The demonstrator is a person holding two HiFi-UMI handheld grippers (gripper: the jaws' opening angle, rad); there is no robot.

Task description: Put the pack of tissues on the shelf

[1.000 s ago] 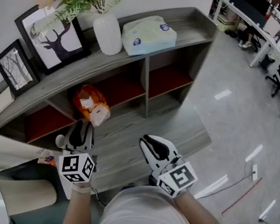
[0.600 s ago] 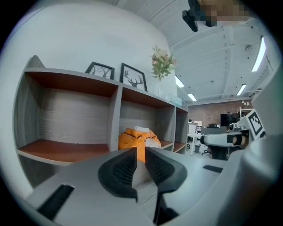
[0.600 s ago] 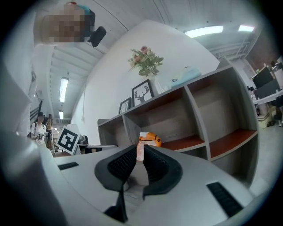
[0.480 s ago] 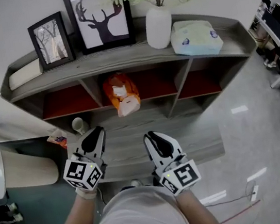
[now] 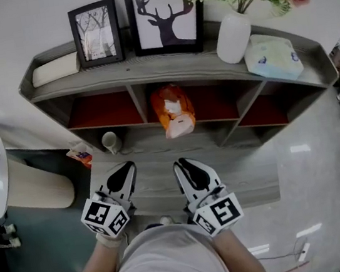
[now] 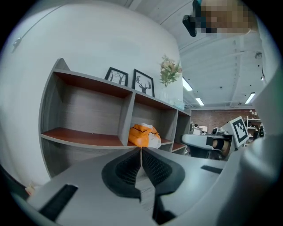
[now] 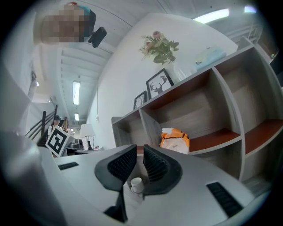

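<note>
The pale green tissue pack (image 5: 272, 57), print unreadable, lies far beyond the slightly parted right hand-held gripper (image 5: 184, 165); the left hand-held gripper (image 5: 125, 168) is pinched together, empty.

white vase (image 5: 232, 37) | deer picture (image 5: 164, 14) | tree picture (image 5: 96, 32) | white cup (image 5: 110, 141)

Grey shelf (image 5: 166, 68), top board, left to right: pale roll (image 5: 54, 69), tree picture (image 5: 96, 32), deer picture (image 5: 164, 11), white vase (image 5: 233, 37) with flowers, pack of tissues (image 5: 272, 56); middle compartment: orange bag (image 5: 174, 107). Lower ledge: white cup (image 5: 110, 141), small packet (image 5: 80, 156) just left of it. Foreground: left claw (image 5: 126, 168), jaws just closed together on nothing, and right claw (image 5: 182, 164), both pointing toward the shelf, well apart from the tissues.
</note>
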